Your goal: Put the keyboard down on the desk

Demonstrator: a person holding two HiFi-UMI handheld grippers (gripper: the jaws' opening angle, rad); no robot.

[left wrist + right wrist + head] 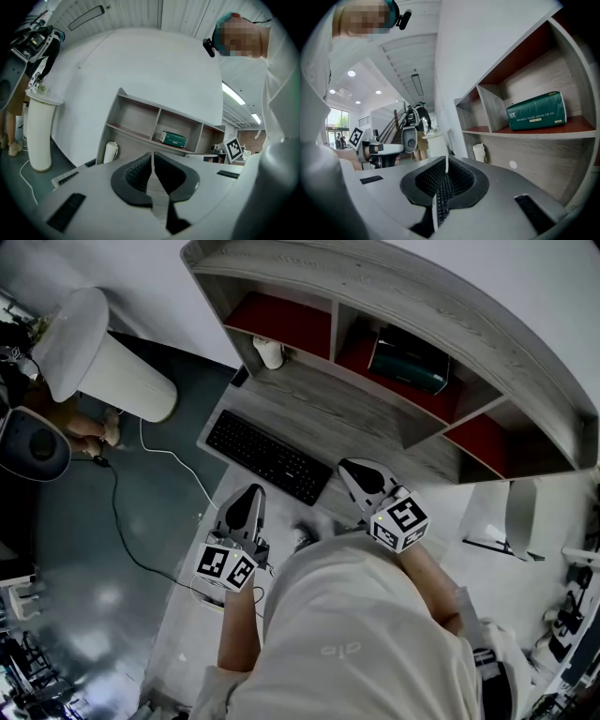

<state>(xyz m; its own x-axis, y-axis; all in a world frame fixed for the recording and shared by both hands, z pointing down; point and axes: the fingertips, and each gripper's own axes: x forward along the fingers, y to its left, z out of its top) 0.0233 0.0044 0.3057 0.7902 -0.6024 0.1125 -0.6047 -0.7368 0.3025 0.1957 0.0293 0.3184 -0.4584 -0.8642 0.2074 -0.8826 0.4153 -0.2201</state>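
Black flat keyboard [267, 457] lay on the grey wood-grain tabletop [323, 411], just ahead of the left tool [248, 495] and the right tool [357, 471], both pressed together on nothing.

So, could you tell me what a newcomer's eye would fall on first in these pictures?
Probably the black keyboard, lying on the grey wooden desk just ahead of the shut left gripper and right gripper. Then the shelf unit on the desk, its compartments lined in red, with a green pack in the middle one. Left of the desk, a tall white cylinder stands on the floor.
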